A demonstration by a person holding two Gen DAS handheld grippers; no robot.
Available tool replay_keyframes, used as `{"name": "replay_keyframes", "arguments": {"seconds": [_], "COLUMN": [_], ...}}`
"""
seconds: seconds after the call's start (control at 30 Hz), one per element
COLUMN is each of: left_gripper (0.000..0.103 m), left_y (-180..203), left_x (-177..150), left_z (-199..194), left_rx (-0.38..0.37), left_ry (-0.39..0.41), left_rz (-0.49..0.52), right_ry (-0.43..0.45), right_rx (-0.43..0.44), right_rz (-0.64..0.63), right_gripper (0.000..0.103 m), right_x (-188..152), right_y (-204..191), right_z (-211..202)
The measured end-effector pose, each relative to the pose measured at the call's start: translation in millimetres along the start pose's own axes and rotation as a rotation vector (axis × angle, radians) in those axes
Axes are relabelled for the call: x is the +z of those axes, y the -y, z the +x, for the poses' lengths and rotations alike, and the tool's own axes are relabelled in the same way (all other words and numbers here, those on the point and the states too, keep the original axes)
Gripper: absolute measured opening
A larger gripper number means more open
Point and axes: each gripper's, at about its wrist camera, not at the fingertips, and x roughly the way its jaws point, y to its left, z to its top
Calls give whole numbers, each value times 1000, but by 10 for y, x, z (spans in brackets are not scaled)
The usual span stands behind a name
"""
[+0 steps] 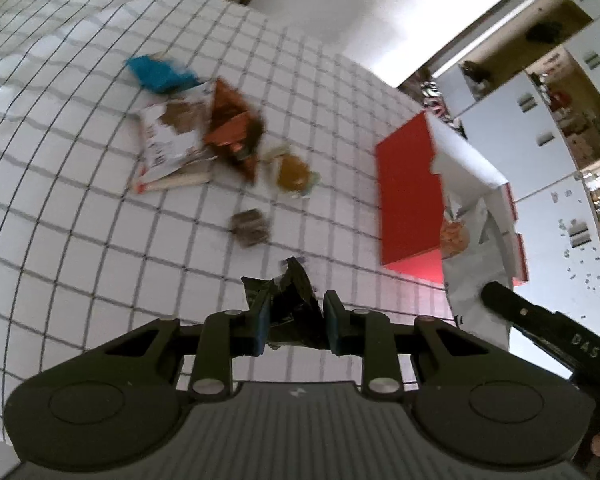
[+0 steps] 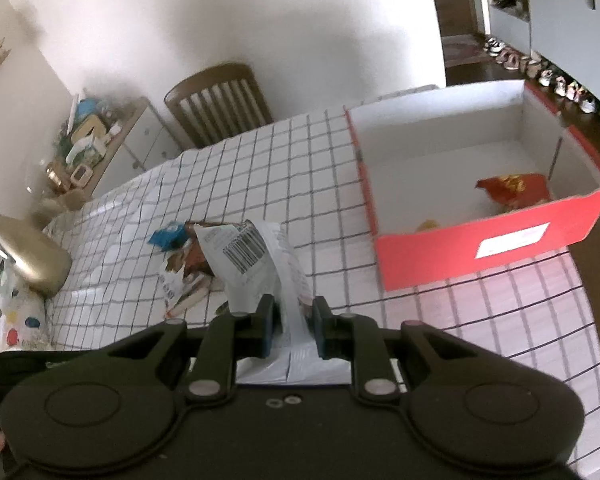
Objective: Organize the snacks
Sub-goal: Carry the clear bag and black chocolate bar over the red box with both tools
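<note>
We hold a white packet (image 2: pixel 260 264) pinched in our right gripper (image 2: pixel 292 320), and the red box (image 2: pixel 480 248) lies just to its right (nearer this hand). Our left gripper (image 1: pixel 294 320) clamps a black wrapper (image 1: pixel 290 304), box farther right.

A box (image 2: pixel 480 248) stands on the surface (image 2: pixel 300 160) near its right edge, and a snack bag (image 2: pixel 514 192) lies in the box at its near right corner. A cluster of snack packets (image 1: pixel 196 132) lies on the surface well left of the box. A small snack (image 1: pixel 250 227) lies apart from the cluster, nearer the near edge, with a round snack (image 1: pixel 292 172) between it and the cluster. A chair (image 2: pixel 218 100) stands behind the far edge of the surface.
</note>
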Motion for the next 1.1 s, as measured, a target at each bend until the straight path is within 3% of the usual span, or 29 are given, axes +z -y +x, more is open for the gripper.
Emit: {"name": "replay_keyframes", "arguments": {"seconds": [0.5,0.87,1.1], "left_gripper": [27,27,27], "left_y": [1276,2073,2455], "left_x": [383,480,528], "left_z": [19,529,1002], "left_rx": [-75,-89,-48], "left_ry": [86,61,30], "left_rz": [176,255,325], "right_ry": [113,148,118], "right_rx": [-67,-138,-198], "right_rz": [21,23,-6], "right_gripper": [18,18,18], "right_x": [430,755,997], "right_y": [624,1121,1479], "right_z": [-354,-337,-108]}}
